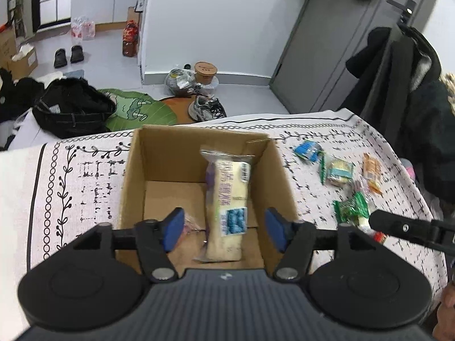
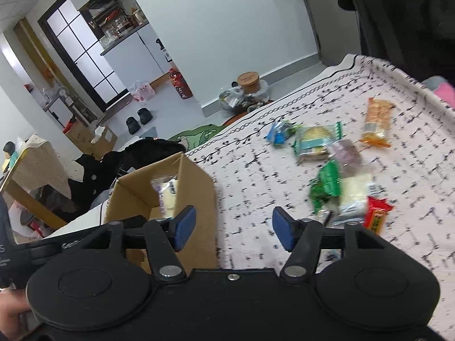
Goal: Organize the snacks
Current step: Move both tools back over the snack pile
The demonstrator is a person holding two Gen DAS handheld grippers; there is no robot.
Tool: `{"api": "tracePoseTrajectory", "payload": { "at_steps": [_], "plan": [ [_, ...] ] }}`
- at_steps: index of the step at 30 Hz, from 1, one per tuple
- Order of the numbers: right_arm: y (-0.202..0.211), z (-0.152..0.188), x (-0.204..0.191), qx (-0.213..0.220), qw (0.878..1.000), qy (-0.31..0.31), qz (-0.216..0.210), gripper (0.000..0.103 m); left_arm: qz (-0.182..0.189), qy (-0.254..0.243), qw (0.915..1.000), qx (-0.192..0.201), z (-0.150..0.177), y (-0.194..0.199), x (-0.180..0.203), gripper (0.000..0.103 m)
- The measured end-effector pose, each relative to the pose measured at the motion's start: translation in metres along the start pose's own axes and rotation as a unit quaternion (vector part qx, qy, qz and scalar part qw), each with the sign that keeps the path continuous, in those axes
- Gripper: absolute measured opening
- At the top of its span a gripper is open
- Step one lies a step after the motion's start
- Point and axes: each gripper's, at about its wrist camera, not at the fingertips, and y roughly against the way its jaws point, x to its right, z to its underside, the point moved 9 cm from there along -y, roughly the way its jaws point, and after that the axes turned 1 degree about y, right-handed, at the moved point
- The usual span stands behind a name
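An open cardboard box (image 1: 136, 170) (image 2: 196, 187) stands on the patterned cloth. Inside it a long cream snack pack (image 1: 229, 207) leans against the far right wall, with a small clear wrapper (image 1: 190, 226) on the floor. My left gripper (image 1: 224, 228) hovers over the box, open, its blue pads apart on either side of the pack without touching it. My right gripper (image 2: 234, 227) is open and empty above the cloth just right of the box. Several loose snacks lie further right: blue (image 2: 277, 133), yellow-green (image 2: 314, 142), orange (image 2: 376, 122), green (image 2: 327, 184), cream (image 2: 354, 196), red (image 2: 376, 217).
The cloth-covered table (image 1: 85, 176) ends at its far edge toward a floor with black clothes (image 1: 71, 108), a green mat (image 1: 139, 110) and shoes (image 1: 206, 108). Dark coats (image 1: 403, 85) hang at the right. The other gripper's arm (image 1: 412, 228) reaches in at the right.
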Motion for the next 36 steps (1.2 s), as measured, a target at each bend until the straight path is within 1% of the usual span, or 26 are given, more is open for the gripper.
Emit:
{"api": "tracePoseTrajectory", "payload": {
  "at_steps": [2,4,6,7,9,16,18,24,36],
  "plan": [
    [0.007,-0.001,0.005,0.006,1.000,0.003,0.000,0.068,-0.007,-0.014,0.9999,0.004,0.003,0.005,0.009,0.071],
    [0.014,-0.003,0.012,0.008,1.000,0.005,0.001,0.069,-0.014,-0.030,0.9995,0.004,0.006,0.011,0.019,0.072],
    [0.021,-0.004,0.019,0.010,1.000,0.010,0.005,0.071,-0.010,-0.042,0.9991,0.003,0.008,0.016,0.029,0.074],
    [0.024,-0.004,0.023,0.011,1.000,0.011,0.008,0.074,-0.008,-0.045,0.9990,0.002,0.008,0.018,0.033,0.075],
    [0.030,-0.004,0.029,0.013,1.000,0.016,0.011,0.077,-0.005,-0.051,0.9987,0.004,0.009,0.023,0.043,0.082],
    [0.050,-0.001,0.053,0.020,0.999,0.009,0.026,0.083,0.003,-0.087,0.9962,0.000,0.015,0.025,0.072,0.084],
    [0.055,0.000,0.060,0.022,0.999,0.009,0.033,0.084,0.009,-0.096,0.9953,0.003,0.016,0.027,0.080,0.091],
    [0.067,0.003,0.081,0.025,0.999,-0.003,0.045,0.085,0.027,-0.119,0.9925,0.008,0.019,0.025,0.103,0.103],
    [0.085,0.015,0.118,0.020,0.997,-0.024,0.074,0.087,0.064,-0.156,0.9856,-0.003,0.033,0.016,0.144,0.103]
  ]
}}
